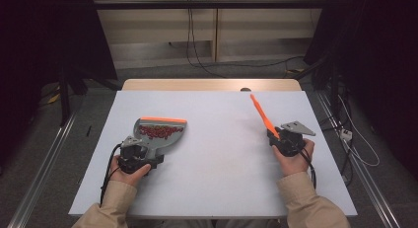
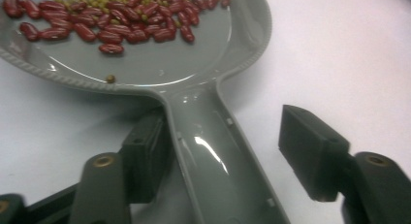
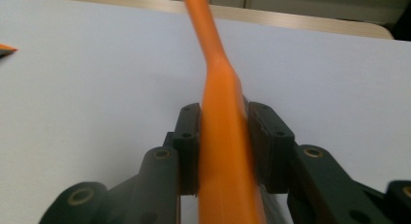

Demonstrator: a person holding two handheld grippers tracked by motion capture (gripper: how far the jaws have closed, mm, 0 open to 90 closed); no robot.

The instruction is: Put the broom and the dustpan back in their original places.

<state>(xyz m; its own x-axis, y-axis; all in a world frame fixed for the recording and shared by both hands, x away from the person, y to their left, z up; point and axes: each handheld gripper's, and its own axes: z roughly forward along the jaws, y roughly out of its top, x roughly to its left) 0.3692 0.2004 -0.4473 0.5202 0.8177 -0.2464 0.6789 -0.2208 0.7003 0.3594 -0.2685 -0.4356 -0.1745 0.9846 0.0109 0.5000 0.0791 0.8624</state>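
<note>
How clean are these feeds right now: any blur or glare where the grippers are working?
Right gripper view: the orange handle between the jaws is soft and smeared, the table sharper. Left gripper view: glare streaks down the grey dustpan handle, and the beans look slightly soft. High view: evenly lit table, dark surroundings.

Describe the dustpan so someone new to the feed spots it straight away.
Start at the white table, then go to its left half, just ahead of the left gripper. There lies the grey plastic dustpan with an orange front lip. Alone here, it holds a scatter of red beans, and its handle lies between open jaws.
</note>
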